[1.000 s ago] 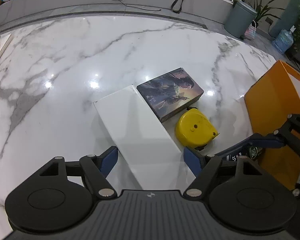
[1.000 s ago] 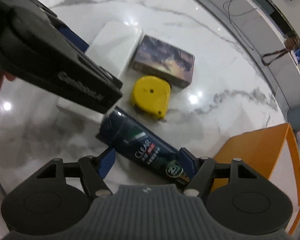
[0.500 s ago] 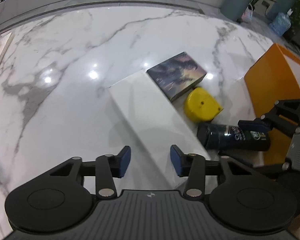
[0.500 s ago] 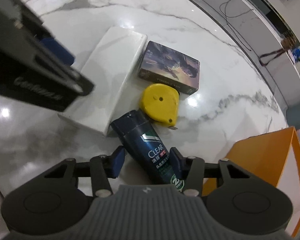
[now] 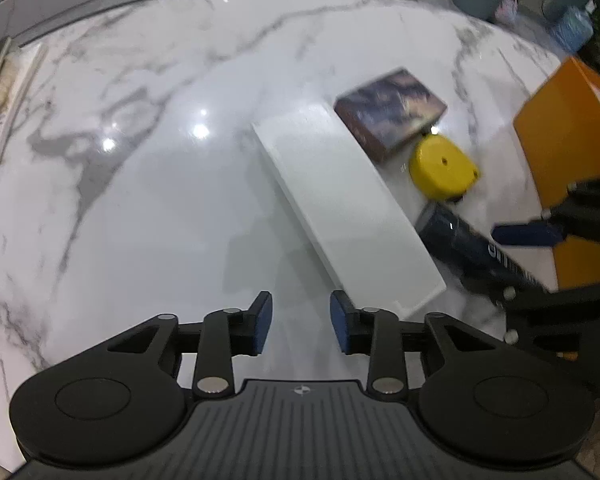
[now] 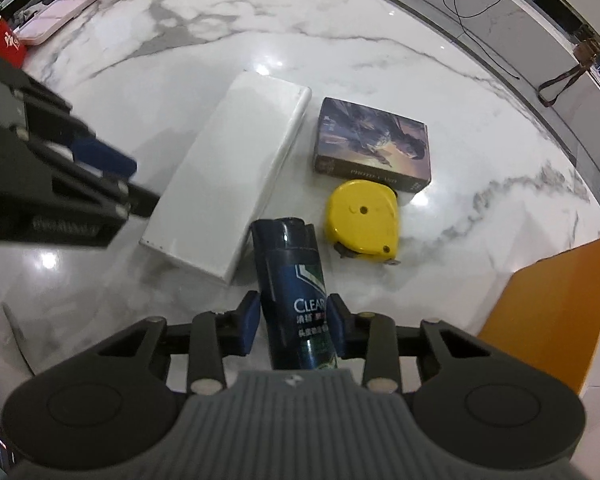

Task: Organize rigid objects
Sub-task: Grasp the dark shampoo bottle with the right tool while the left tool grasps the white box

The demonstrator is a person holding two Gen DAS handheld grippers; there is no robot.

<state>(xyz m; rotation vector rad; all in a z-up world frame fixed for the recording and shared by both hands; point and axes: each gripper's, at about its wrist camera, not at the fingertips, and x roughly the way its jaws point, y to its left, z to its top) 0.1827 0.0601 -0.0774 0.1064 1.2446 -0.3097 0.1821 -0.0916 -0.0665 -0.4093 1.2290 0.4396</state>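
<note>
Hovering over bare marble surface (image 5: 140, 220), the left hand-held gripper (image 5: 300, 322) has just narrowed on nothing. At its two o'clock lies the white box (image 5: 340, 204). The right hand-held gripper (image 6: 292, 322) has clamped the dark shampoo bottle (image 6: 296, 292); the yellow tape measure (image 6: 362, 220) lies at one o'clock.

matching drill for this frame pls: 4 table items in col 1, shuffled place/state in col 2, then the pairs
Column 1:
1. shampoo bottle
2. white box
3. tape measure
4. picture box

Column 2:
A. yellow, lying just in front of the picture box
B. clamped between the right gripper pads
C. longest item, leftmost of the group in the right wrist view
D. dark printed artwork on top, farthest from the right gripper

Pairs: 1-B, 2-C, 3-A, 4-D
</note>
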